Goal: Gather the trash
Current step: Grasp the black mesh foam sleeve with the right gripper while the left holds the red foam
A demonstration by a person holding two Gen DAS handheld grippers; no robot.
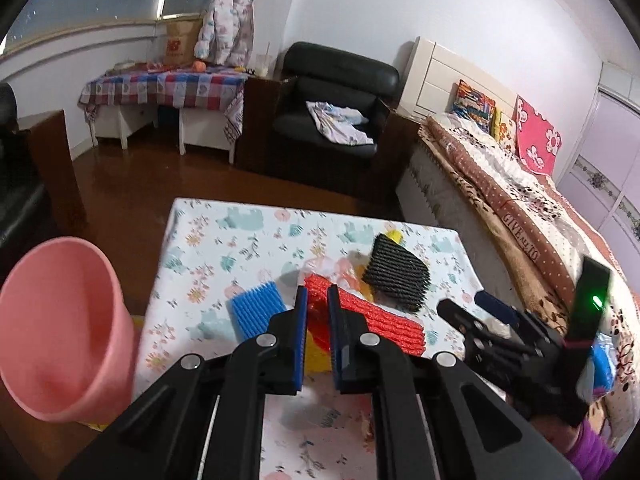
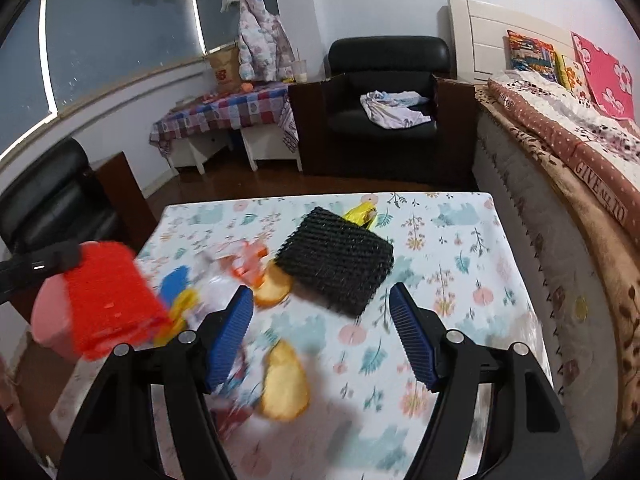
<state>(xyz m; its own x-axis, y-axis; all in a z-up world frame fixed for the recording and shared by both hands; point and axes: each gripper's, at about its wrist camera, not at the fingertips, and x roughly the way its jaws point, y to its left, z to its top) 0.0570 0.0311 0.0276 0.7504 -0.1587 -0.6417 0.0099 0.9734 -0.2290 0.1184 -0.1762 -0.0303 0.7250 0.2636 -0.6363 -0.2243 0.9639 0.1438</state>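
The red ridged sheet (image 2: pixel 110 300) was lifted above the left edge of the tabletop (image 2: pixel 460 248), pinched in the left gripper (image 1: pixel 318 300). A pink bin (image 1: pixel 60 328) stood beside that edge. The black ridged sheet (image 2: pixel 336 260) lay near the middle. The right gripper (image 2: pixel 322 304) hung wide apart, holding nothing.

Left claw (image 1: pixel 318 300) nearly closed, gripping; right claw (image 2: pixel 322 300) spread wide.

Red foam (image 1: pixel 384 320) partly hidden behind left gripper (image 1: pixel 317 336). Bin (image 1: pixel 60 328) cut by frame edge. Wrappers (image 2: pixel 240 264) motion-blurred, unidentifiable. Yellow piece (image 2: pixel 362 213) mostly under black foam (image 2: pixel 340 260).
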